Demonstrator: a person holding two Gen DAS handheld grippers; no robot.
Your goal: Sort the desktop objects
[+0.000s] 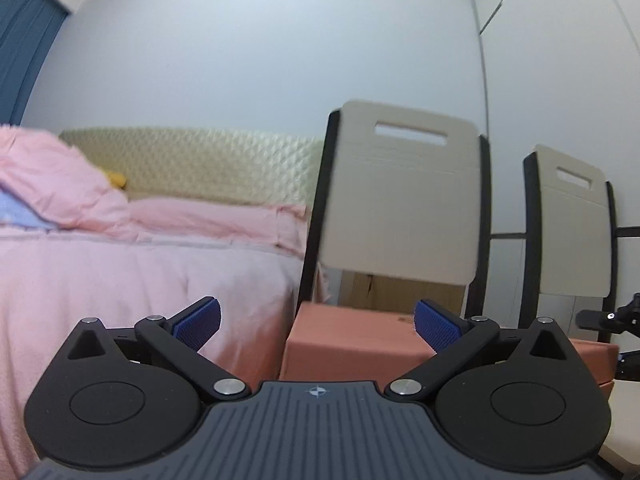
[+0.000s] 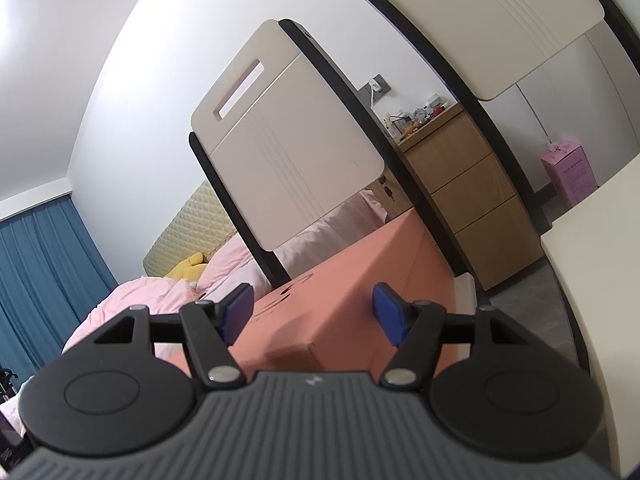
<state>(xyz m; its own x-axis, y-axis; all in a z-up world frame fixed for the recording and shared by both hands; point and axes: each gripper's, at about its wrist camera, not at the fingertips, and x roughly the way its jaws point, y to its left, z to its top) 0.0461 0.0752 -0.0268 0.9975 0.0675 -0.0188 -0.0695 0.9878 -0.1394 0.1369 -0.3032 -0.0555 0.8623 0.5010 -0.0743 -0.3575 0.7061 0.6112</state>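
My left gripper (image 1: 318,326) is open and empty, its blue pads (image 1: 200,324) wide apart, held level and facing a salmon-pink box (image 1: 352,344) just ahead. My right gripper (image 2: 314,314) is open and empty too, tilted, its blue pads (image 2: 386,312) over the same salmon-pink box (image 2: 340,292). Part of the other gripper shows at the right edge of the left wrist view (image 1: 612,318). No desktop objects for sorting show near either gripper.
Two beige chair backs with black frames (image 1: 404,196) (image 1: 576,224) stand behind the box. A bed with pink bedding (image 1: 140,264) is to the left. A white table edge (image 2: 592,264), a wooden drawer unit (image 2: 472,184) and a pink carton (image 2: 568,170) lie right.
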